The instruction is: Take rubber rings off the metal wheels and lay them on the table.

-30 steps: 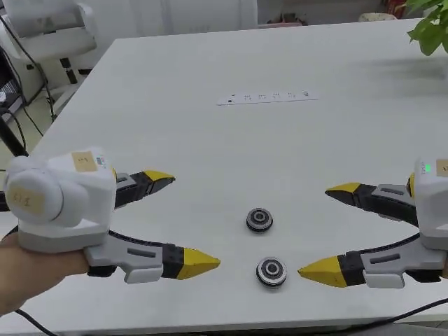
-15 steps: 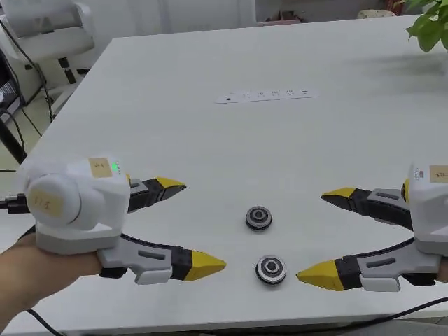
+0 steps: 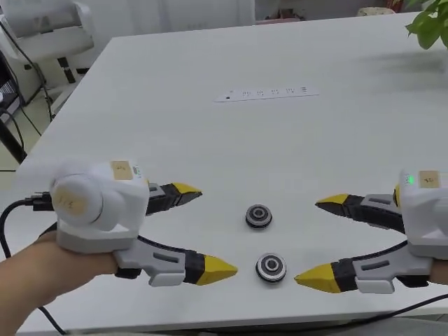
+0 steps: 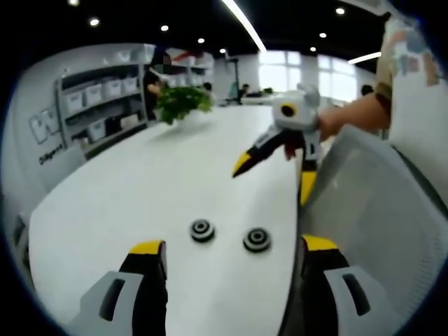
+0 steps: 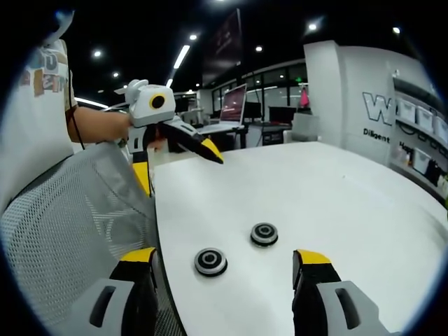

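I have both tools over the near edge of the white worktop (image 3: 210, 140), facing each other. The two metal wheels lie flat on the worktop between them. The left tool (image 3: 217, 229) is spread wide, with its yellow tips well apart and nothing between them. The right tool (image 3: 308, 241) is spread just as wide and also holds nothing.

The near wheel (image 3: 271, 268) lies close to the worktop's front edge, between the lower tips of the two tools and touching neither. The far wheel (image 3: 259, 216) lies just behind it, a little to the left, apart from it. Each wheel has a dark rubber ring around a lighter metal centre, so both rings are on their wheels.

In the left gripper view both wheels lie ahead between my jaws, with the right tool beyond them, held in a hand. The right gripper view shows the same pair from the other side.

Farther back on the worktop lies a pale strip (image 3: 266, 94) with small dark marks. Green plant leaves (image 3: 428, 24) show at the far right corner.
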`<action>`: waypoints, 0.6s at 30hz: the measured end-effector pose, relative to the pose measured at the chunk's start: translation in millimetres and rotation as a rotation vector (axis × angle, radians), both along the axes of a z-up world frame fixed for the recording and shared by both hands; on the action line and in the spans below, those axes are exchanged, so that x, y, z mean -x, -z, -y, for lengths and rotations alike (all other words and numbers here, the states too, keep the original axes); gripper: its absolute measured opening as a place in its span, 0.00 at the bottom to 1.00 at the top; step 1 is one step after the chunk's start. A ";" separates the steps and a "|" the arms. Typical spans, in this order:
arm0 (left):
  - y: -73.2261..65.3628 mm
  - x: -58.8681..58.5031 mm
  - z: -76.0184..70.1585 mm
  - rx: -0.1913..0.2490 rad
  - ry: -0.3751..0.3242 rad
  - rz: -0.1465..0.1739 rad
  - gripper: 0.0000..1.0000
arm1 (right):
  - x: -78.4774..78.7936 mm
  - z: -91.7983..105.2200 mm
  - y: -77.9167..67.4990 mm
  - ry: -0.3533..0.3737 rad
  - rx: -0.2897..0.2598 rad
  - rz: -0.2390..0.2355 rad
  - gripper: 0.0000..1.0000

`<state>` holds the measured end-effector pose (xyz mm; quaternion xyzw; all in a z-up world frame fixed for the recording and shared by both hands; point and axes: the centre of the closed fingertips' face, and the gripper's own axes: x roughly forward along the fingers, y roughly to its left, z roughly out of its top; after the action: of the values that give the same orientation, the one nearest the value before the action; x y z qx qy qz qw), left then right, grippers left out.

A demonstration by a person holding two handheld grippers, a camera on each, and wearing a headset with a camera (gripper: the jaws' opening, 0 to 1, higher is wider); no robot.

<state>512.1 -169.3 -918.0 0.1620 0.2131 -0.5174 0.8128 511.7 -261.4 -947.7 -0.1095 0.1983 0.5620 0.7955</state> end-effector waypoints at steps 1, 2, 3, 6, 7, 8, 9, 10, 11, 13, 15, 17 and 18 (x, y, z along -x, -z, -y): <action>1.4 0.3 1.3 0.001 0.007 -0.007 0.79 | 0.5 -0.5 0.8 -0.004 0.001 0.000 0.76; 2.2 0.0 2.4 0.004 0.009 -0.011 0.79 | 0.9 -1.0 1.5 -0.007 0.002 -0.001 0.76; 3.4 -0.2 3.8 0.005 0.013 -0.013 0.78 | 1.2 -1.5 2.4 -0.008 0.003 -0.003 0.75; 7.9 -0.3 6.2 -0.006 0.021 -0.026 0.78 | 1.3 -1.5 7.6 -0.005 0.015 -0.027 0.75; 10.1 -0.3 7.1 -0.010 0.022 -0.034 0.78 | 1.4 -1.4 9.6 -0.006 0.021 -0.034 0.75; 11.3 0.0 7.7 -0.013 0.024 -0.037 0.78 | 0.9 -0.5 11.4 -0.007 0.024 -0.037 0.74; 13.1 0.4 8.8 -0.017 0.031 -0.038 0.78 | 1.3 0.3 13.6 -0.009 0.031 -0.045 0.72; 14.5 0.7 9.5 -0.020 0.035 -0.041 0.78 | 2.4 -0.3 13.9 -0.011 0.032 -0.049 0.71; 15.9 0.9 10.3 -0.024 0.039 -0.042 0.77 | 3.1 -0.8 14.3 -0.013 0.031 -0.051 0.70; 18.4 1.7 12.5 -0.030 0.049 -0.047 0.76 | 4.0 -2.3 14.6 -0.016 0.030 -0.050 0.71; 19.9 1.7 14.4 -0.034 0.056 -0.048 0.75 | 4.8 -3.4 15.0 -0.020 0.029 -0.052 0.70; 21.8 1.8 17.2 -0.038 0.064 -0.053 0.74 | 5.3 -5.2 15.4 -0.026 0.028 -0.051 0.69; 23.3 2.0 18.8 -0.040 0.070 -0.055 0.73 | 5.3 -5.3 16.2 -0.032 0.027 -0.052 0.69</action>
<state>510.1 -188.1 -941.3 0.1715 0.2399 -0.5454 0.7846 506.4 -256.1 -963.9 -0.1089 0.2247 0.5744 0.7795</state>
